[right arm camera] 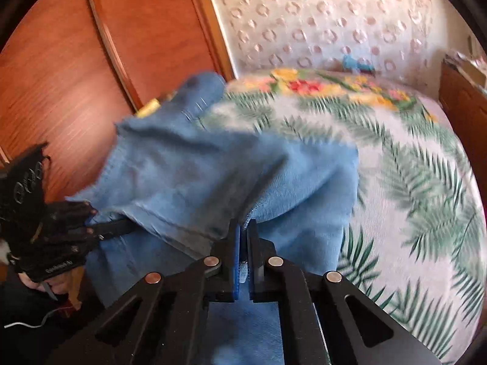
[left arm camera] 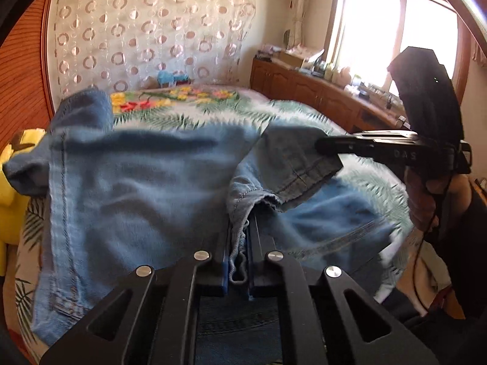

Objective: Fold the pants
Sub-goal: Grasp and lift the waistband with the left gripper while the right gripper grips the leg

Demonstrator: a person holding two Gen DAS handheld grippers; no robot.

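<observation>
Blue denim pants [left arm camera: 137, 182] hang bunched over a bed with a palm-leaf cover [left arm camera: 213, 112]. In the left wrist view my left gripper [left arm camera: 239, 228] is shut on a frayed hem edge of the pants, which runs down between its fingers. My right gripper [left arm camera: 322, 146] comes in from the right, shut on another hem corner. In the right wrist view the right gripper [right arm camera: 243, 225] pinches a fold of the pants [right arm camera: 197, 167]. The left gripper [right arm camera: 121, 228] shows at the left, its tips buried in denim.
A wooden wardrobe [right arm camera: 76, 76] stands left of the bed. A circle-patterned curtain [left arm camera: 146, 30] hangs behind it. A low wooden cabinet [left arm camera: 304, 91] with clutter runs under the bright window. A yellow object [left arm camera: 12, 176] lies at the bed's left edge. A person's hand [left arm camera: 426, 194] holds the right gripper.
</observation>
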